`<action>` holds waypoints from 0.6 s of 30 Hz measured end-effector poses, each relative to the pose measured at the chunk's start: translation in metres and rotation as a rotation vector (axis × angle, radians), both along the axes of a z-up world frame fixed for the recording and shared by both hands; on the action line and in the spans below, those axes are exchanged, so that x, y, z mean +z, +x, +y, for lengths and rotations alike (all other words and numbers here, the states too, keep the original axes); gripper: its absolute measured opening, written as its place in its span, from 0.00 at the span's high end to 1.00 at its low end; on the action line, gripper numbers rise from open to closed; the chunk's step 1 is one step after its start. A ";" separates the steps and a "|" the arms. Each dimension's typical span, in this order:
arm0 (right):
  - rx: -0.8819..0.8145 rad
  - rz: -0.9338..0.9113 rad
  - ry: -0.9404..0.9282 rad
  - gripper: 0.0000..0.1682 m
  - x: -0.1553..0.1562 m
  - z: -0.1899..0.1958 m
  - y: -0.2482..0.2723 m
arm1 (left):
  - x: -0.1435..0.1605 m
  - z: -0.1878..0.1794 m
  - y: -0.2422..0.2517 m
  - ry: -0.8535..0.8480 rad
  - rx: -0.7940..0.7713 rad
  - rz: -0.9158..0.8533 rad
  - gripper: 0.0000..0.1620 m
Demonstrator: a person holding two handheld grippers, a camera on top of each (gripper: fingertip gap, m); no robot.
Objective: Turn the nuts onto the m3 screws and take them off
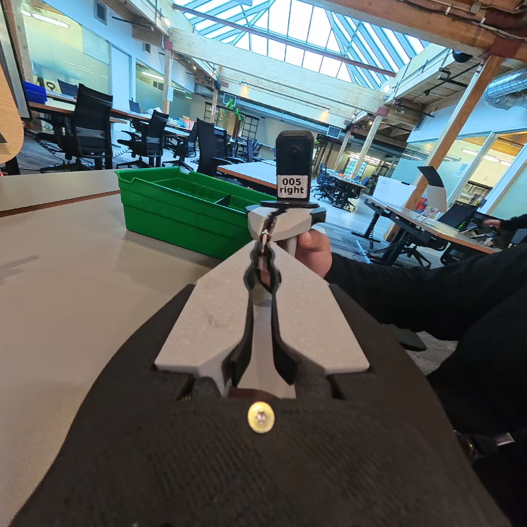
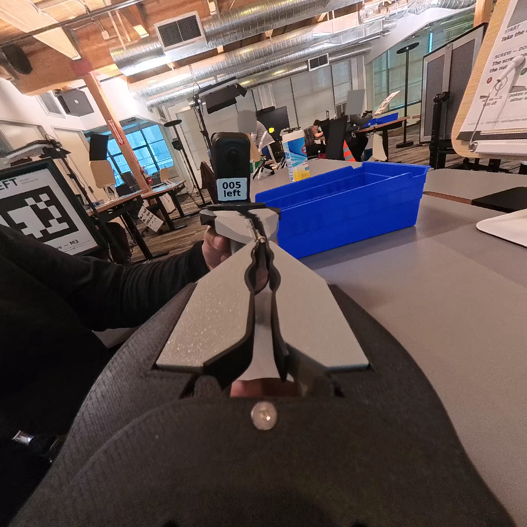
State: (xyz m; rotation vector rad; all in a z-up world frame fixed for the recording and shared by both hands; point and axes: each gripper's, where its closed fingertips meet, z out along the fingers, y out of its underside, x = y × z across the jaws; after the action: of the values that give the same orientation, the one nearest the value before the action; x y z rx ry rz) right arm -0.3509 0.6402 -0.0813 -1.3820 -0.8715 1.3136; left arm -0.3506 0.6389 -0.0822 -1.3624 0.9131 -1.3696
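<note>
green bin [image 1: 182, 216] and blue bin [image 2: 350, 205] stand beyond the meeting hand-held grippers.

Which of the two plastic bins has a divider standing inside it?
The green plastic bin: a dark divider stands upright inside. The blue plastic bin shows none.

Each wrist camera looks forward along its own grey fingers, close above a pale grey tabletop [image 1: 71, 285], facing the other; both share the meeting fingertips at twelve o'clock.
</note>
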 end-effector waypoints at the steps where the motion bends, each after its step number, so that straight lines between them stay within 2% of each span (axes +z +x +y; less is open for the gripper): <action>1: 0.001 0.000 0.000 1.00 0.000 0.000 0.000 | 0.000 0.000 0.000 0.001 -0.002 0.001 0.99; 12: 0.013 0.036 -0.035 1.00 0.002 0.000 0.000 | -0.002 -0.001 0.001 -0.006 -0.015 0.000 0.99; 18: 0.026 0.075 -0.046 1.00 0.006 -0.001 0.001 | -0.012 -0.007 0.009 0.021 -0.034 0.062 0.99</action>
State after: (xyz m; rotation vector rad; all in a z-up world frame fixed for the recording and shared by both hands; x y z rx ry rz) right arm -0.3497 0.6397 -0.0750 -1.3520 -0.8158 1.4038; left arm -0.3414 0.6316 -0.0941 -1.3851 0.9930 -1.3459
